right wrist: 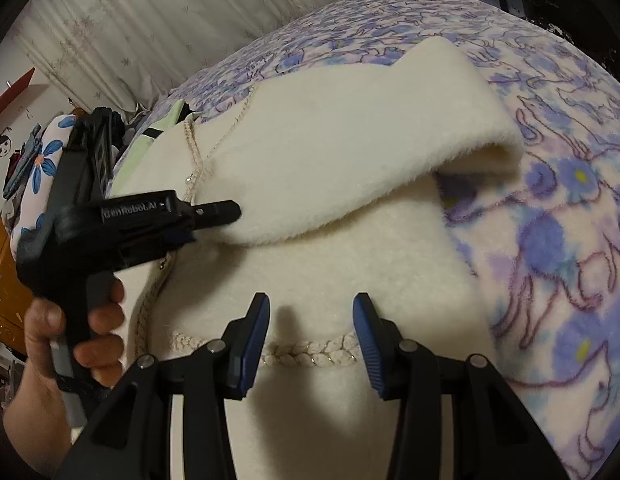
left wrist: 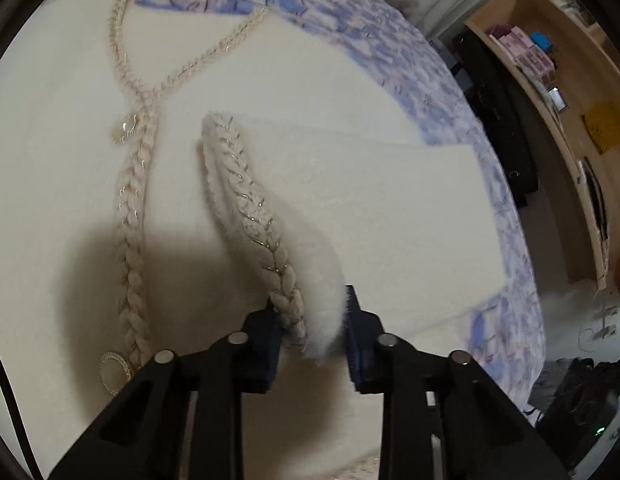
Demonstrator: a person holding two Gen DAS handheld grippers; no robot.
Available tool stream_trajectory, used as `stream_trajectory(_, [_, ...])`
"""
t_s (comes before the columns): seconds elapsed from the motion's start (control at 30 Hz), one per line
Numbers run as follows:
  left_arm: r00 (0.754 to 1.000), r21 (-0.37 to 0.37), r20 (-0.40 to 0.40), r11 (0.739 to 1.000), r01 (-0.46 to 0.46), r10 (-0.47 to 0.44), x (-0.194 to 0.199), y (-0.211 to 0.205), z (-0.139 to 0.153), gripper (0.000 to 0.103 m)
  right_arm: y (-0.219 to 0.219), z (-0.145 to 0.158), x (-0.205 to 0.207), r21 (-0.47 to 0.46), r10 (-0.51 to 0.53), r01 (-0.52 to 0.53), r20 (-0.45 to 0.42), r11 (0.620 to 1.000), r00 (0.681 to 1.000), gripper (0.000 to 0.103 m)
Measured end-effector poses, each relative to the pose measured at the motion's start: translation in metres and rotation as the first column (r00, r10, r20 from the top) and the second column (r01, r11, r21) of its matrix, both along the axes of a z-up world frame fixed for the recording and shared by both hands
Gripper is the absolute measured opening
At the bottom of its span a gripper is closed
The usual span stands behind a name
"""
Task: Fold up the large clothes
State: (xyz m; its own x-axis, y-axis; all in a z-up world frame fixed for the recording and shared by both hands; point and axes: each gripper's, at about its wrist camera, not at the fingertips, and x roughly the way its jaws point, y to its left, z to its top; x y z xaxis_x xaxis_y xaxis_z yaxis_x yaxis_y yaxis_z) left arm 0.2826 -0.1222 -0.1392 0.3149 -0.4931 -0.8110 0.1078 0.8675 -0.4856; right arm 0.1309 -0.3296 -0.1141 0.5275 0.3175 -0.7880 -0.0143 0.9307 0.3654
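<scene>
Two blue-padded fingers of the left gripper [left wrist: 312, 320] pinch the braided cuff [left wrist: 250, 208] of a cream fleece jacket's sleeve [right wrist: 350, 152], holding it lifted above the jacket [left wrist: 50, 160] body. Left of those fingers, the braided front trim [left wrist: 132, 208] runs away with a round button [left wrist: 115, 368] close by. The right gripper [right wrist: 310, 332] hovers with its fingers spread wide and nothing between them; just beyond its tips lies the braided hem [right wrist: 306, 354]. Farther ahead, the sleeve arches across the jacket. All of it lies on a blue floral blanket [right wrist: 570, 240], with curtains [right wrist: 150, 20] beyond.
</scene>
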Motion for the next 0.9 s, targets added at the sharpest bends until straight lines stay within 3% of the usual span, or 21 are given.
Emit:
stream_trajectory(0.13, [0.987,0.045,0.164,0.999,-0.004,-0.004,0.001,0.006,0.058,0.022,-0.004,0.012,0.000,-0.038,-0.008,0.009,0.020,0.999,1.000,0.043])
stream_trajectory(0.23, [0.950,0.090,0.310,0.995,-0.043,0.013,0.002,0.025,0.110,0.022,-0.010,0.023,-0.002,-0.058,-0.022,0.025,0.047,0.998,0.999,0.043])
stream_trajectory(0.33, [0.924,0.150,0.380,0.984,-0.095,0.031,0.006,0.052,0.136,0.022,-0.016,0.028,-0.002,-0.086,-0.035,0.040,0.056,0.996,0.998,0.043])
stream_trajectory(0.43, [0.932,0.205,0.359,0.969,-0.138,0.057,0.014,0.083,0.124,0.023,-0.019,0.025,0.001,-0.109,-0.043,0.047,0.040,0.993,0.998,0.043])
stream_trajectory(0.6, [0.980,0.301,0.180,0.943,-0.140,0.088,0.028,0.113,0.050,0.033,-0.024,0.017,0.015,-0.118,-0.053,0.050,-0.020,0.992,0.998,0.046])
stream_trajectory(0.67, [0.988,0.251,0.088,0.957,-0.144,0.125,0.034,0.127,0.029,0.036,-0.026,0.018,0.020,-0.108,-0.048,0.045,-0.027,0.993,0.998,0.049])
stream_trajectory(0.73, [0.986,0.185,0.048,0.968,-0.168,0.162,0.039,0.140,0.020,0.044,-0.029,0.024,0.031,-0.095,-0.047,0.044,-0.027,0.994,0.999,0.051])
stream_trajectory(0.8, [0.979,0.147,0.059,0.968,-0.202,0.196,0.042,0.148,0.018,0.058,-0.034,0.032,0.043,-0.078,-0.056,0.054,-0.019,0.995,0.998,0.054])
stream_trajectory(0.9, [0.976,0.130,0.087,0.969,-0.211,0.201,0.053,0.153,0.017,0.065,-0.043,0.044,0.074,-0.077,-0.079,0.079,0.005,0.994,0.997,0.064])
